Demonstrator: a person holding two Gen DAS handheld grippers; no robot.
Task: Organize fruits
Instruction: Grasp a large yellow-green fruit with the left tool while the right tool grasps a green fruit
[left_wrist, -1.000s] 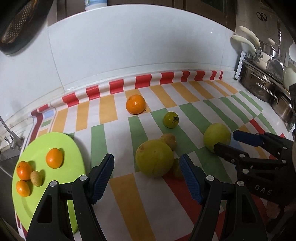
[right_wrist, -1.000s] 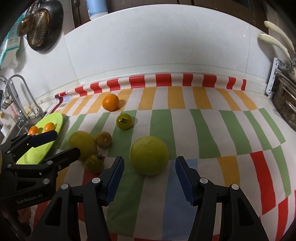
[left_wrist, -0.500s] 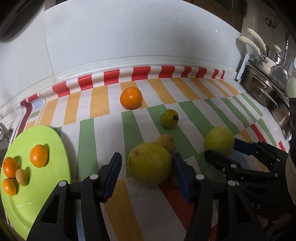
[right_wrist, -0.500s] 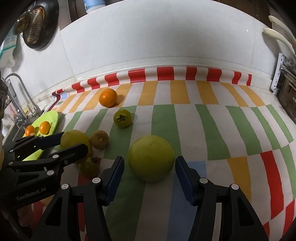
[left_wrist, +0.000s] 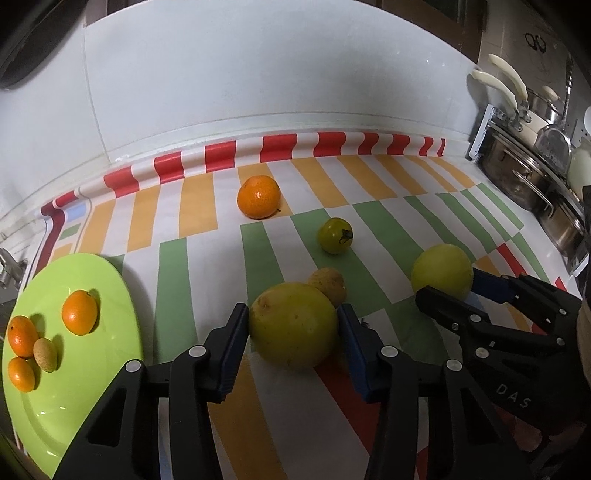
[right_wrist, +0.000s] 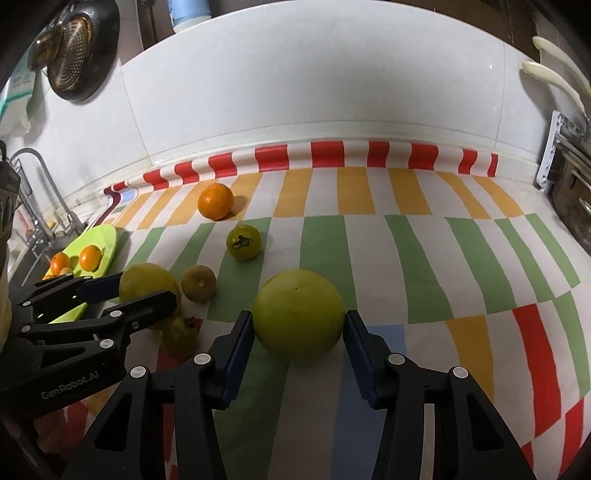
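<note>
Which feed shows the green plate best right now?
Left wrist: the green plate fills its lower left, three small oranges and a tan fruit plainly on it. Right wrist shows only a thin edge-on sliver behind the left gripper.

Black, angular plastic all round: the left gripper (left_wrist: 291, 325) carries two chunky fingers (left_wrist: 229, 350) faced with ribbed blue pads, and round silver screws (left_wrist: 197, 350) dot each link. Seen from the right wrist camera, white lettering on its side reads "GenRobot.AI" (right_wrist: 70, 386). The right gripper (right_wrist: 299, 332) is the same build: black frame, blue ribbed pads (right_wrist: 360, 354), silver screw heads (right_wrist: 395, 358). Its flank, seen from the left wrist camera, shows the white letters "DAS" (left_wrist: 513, 396).
</note>
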